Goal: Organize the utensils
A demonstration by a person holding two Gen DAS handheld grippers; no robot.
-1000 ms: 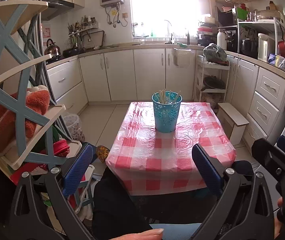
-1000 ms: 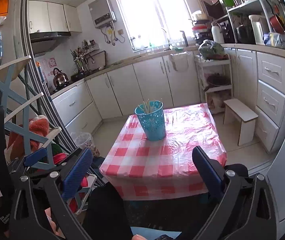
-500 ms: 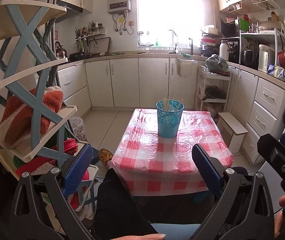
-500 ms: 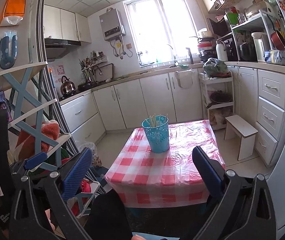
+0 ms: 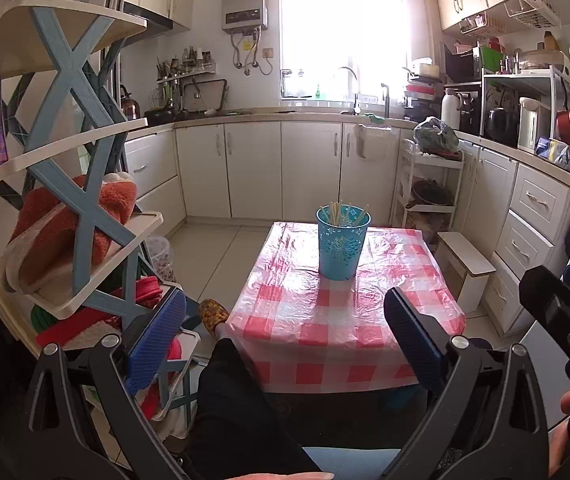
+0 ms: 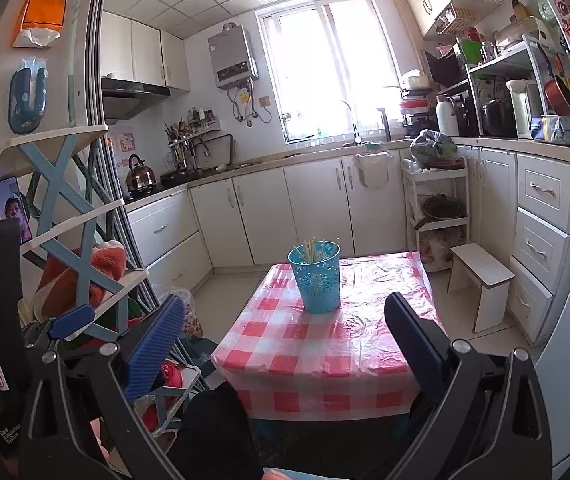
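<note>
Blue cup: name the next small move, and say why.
Probably none towards the blue cup: the chopsticks already stand in it, the tablecloth is bare around it, and both the left gripper and right gripper hang open and empty, well short of the table.

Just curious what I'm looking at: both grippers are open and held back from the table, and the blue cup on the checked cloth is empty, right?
Not quite: the cup is not empty. Chopsticks stand in it, clearest in the left wrist view. The rest holds: the left gripper and right gripper are open, back from the table.
</note>
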